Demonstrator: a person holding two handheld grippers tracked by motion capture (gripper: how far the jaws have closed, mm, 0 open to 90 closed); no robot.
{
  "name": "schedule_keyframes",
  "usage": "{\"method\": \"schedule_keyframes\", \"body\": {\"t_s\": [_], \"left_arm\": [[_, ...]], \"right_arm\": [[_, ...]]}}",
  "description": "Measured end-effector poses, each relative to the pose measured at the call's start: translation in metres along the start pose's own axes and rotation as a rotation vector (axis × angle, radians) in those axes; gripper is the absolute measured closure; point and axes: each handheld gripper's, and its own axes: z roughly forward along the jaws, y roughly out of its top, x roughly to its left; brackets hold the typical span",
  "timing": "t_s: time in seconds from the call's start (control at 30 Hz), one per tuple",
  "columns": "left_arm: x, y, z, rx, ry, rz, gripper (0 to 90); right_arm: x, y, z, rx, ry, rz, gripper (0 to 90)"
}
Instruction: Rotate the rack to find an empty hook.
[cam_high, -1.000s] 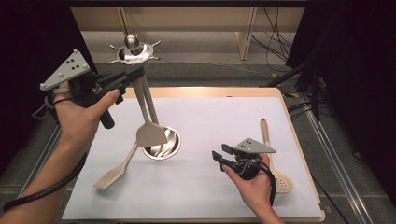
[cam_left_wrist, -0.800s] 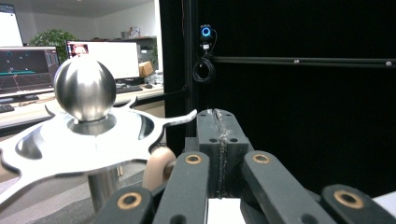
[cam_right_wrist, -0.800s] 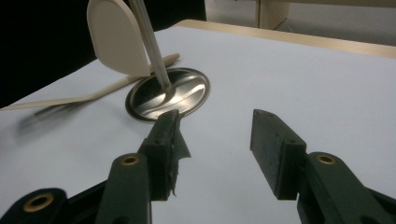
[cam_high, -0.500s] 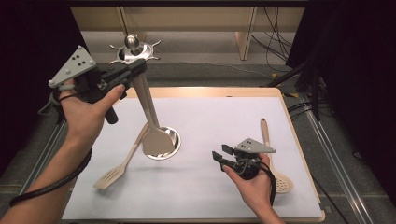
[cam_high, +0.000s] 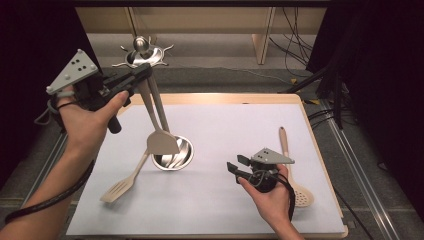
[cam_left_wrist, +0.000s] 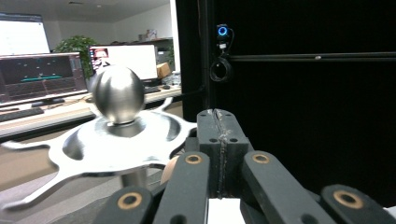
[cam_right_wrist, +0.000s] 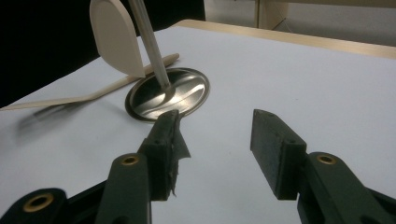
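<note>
Left hand-held gripper (cam_high: 137, 77), upper left of the high view: we see it clenched on the handle of a spatula (cam_high: 161, 141), whose blade hangs over the utensil stand's round steel base (cam_high: 175, 155), mid-tabletop (cam_high: 225, 125). Right hand-held gripper (cam_high: 236, 165), lower right, rests released, grasping nothing. Slotted wooden turner (cam_high: 120, 186) lies left of the base.

Black grippers (cam_high: 141, 75), grey triangular plates
</note>
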Motion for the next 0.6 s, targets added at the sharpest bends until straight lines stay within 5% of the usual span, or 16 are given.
{"method": "schedule_keyframes", "body": {"t_s": [0.6], "left_arm": [[0.027, 0.000, -0.018, -0.006, 0.073, -0.027, 89.3]], "right_arm": [[0.000, 0.000, 0.000, 0.001, -0.001, -0.001, 53.3]]}}
